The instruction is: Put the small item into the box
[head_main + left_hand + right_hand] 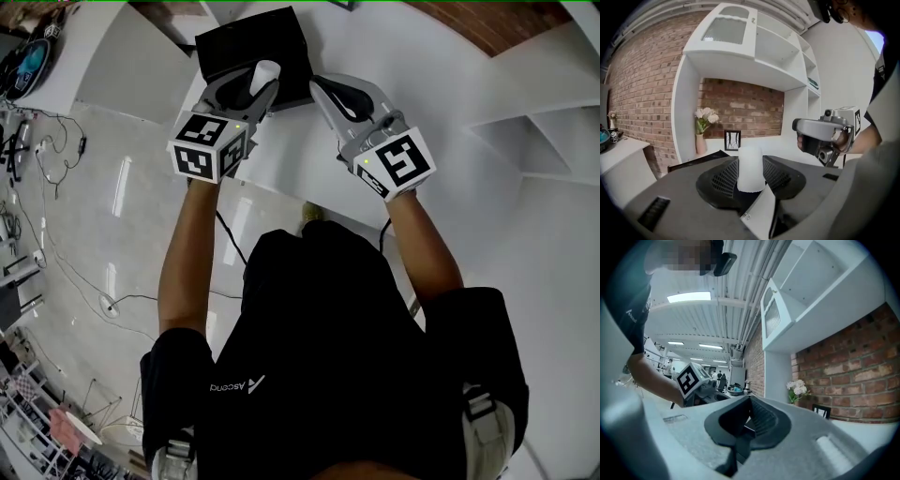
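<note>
The small item, a white cylinder (263,73), stands upright between the pads of my left gripper (262,82), which is shut on it. In the left gripper view the white cylinder (750,165) fills the gap of the left gripper (751,182). The black box (251,49) lies open just beyond and under the item, and its dark rim (696,161) shows behind the jaws. My right gripper (321,88) hovers beside the box's right edge, apart from it. In its own view the right gripper (749,417) has its jaws together with nothing between them.
The box rests on a white table (450,187) set against a brick wall and white shelving (740,61). A vase of flowers (704,123) and a small framed picture (732,139) stand at the back. Cables (56,141) run over the floor at left.
</note>
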The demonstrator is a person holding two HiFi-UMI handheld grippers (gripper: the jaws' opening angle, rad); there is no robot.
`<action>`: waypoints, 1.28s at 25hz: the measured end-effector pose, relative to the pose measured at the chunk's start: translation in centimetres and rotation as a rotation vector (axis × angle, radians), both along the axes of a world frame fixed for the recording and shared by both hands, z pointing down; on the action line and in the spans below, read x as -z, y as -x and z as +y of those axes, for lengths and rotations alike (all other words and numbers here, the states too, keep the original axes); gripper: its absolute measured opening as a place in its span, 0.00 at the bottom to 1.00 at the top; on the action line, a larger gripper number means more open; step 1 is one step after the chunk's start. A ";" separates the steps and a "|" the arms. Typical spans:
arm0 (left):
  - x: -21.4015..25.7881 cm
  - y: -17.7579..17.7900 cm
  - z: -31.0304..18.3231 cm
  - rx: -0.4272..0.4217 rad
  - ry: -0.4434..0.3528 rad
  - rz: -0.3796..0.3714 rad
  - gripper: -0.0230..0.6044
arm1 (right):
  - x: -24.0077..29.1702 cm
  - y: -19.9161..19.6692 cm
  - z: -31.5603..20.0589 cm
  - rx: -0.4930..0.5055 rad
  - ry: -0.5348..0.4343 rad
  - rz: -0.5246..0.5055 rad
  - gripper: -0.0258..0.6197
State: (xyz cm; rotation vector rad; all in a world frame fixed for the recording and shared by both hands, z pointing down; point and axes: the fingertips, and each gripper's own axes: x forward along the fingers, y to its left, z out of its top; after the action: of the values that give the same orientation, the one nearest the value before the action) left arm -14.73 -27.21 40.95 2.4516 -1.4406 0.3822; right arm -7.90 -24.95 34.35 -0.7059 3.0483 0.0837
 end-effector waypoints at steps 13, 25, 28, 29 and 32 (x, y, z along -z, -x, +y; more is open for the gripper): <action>-8.8 0.3 -4.6 -0.061 0.351 -0.155 0.29 | -2.3 0.2 -3.3 -0.069 0.059 0.041 0.04; -15.7 -0.3 -6.6 -0.099 0.548 -0.237 0.29 | -4.2 -1.0 -4.6 -0.098 0.091 0.019 0.04; -16.8 -0.5 -6.9 -0.099 0.579 -0.252 0.29 | -4.5 -1.3 -4.7 -0.097 0.098 0.015 0.04; -17.1 -0.5 -7.0 -0.097 0.588 -0.257 0.29 | -4.6 -1.4 -4.8 -0.098 0.101 0.014 0.04; -17.9 -0.5 -7.4 -0.092 0.609 -0.274 0.29 | -4.8 -1.8 -4.9 -0.100 0.109 0.013 0.04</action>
State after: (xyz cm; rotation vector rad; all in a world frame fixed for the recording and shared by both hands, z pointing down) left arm -14.24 -34.56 58.81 2.0172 -1.0837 1.0388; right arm -6.13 -29.84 39.18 -0.8677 3.0478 -0.0776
